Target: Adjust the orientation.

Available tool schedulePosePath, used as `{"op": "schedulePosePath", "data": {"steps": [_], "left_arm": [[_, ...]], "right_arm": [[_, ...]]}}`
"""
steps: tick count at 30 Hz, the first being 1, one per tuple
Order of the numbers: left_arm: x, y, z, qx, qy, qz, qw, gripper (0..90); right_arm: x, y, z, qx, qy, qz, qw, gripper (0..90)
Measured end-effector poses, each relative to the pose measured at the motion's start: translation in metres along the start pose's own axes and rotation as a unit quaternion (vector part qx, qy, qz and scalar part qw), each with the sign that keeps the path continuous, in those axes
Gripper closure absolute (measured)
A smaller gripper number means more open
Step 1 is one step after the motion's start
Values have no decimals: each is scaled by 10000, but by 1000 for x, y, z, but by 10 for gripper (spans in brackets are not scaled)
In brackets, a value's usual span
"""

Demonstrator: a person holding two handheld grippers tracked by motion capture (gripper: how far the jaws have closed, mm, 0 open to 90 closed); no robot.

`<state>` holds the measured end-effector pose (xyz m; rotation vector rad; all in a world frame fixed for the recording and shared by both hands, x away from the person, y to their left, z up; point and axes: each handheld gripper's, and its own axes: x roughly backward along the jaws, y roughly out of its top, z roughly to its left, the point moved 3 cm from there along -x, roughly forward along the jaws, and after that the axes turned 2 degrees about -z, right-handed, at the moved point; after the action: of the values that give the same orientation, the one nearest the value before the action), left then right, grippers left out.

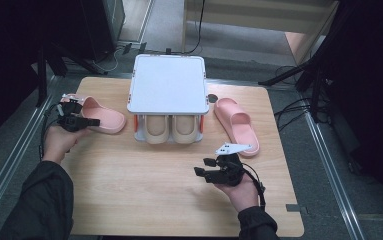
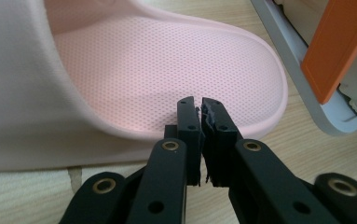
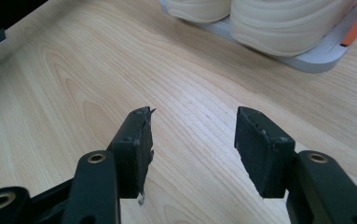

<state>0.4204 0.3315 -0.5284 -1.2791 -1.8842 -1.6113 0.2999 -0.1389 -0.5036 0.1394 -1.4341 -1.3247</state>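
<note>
A pink slipper [image 1: 104,117] lies at the table's left, and its mate [image 1: 236,125] lies at the right. My left gripper [image 1: 95,121] hovers at the near side of the left slipper. In the left gripper view its jaws [image 2: 200,105] stand almost together over the slipper's rim, above the dotted footbed [image 2: 167,60], with nothing between them. My right gripper [image 1: 203,167] rests low over the bare wood at centre right. It is open [image 3: 192,126] and points toward the beige shoes [image 3: 260,18].
A small rack with a white top [image 1: 168,82] stands at the table's back middle, with a pair of beige shoes [image 1: 171,129] on its lower shelf. Its orange post [image 2: 337,46] and grey base [image 2: 297,60] sit close to the left slipper's end. Open wood [image 1: 144,190] lies in front.
</note>
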Motion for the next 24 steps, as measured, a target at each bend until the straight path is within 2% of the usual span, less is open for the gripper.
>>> {"op": "schedulePosePath", "data": {"steps": [6, 19, 22, 24], "left_arm": [[8, -8, 4, 9, 14, 14, 10000, 860], [34, -33, 21, 257, 160, -42, 9995, 858], [36, -40, 25, 249, 320, 147, 9991, 854], [38, -43, 26, 383, 203, 112, 9990, 834]], "right_arm": [[-6, 3, 2, 63, 93, 36, 9999, 472], [-27, 16, 11, 293, 364, 148, 9988, 472], [-31, 19, 13, 337, 413, 173, 9984, 472], [-32, 20, 15, 371, 438, 193, 9982, 472]]}}
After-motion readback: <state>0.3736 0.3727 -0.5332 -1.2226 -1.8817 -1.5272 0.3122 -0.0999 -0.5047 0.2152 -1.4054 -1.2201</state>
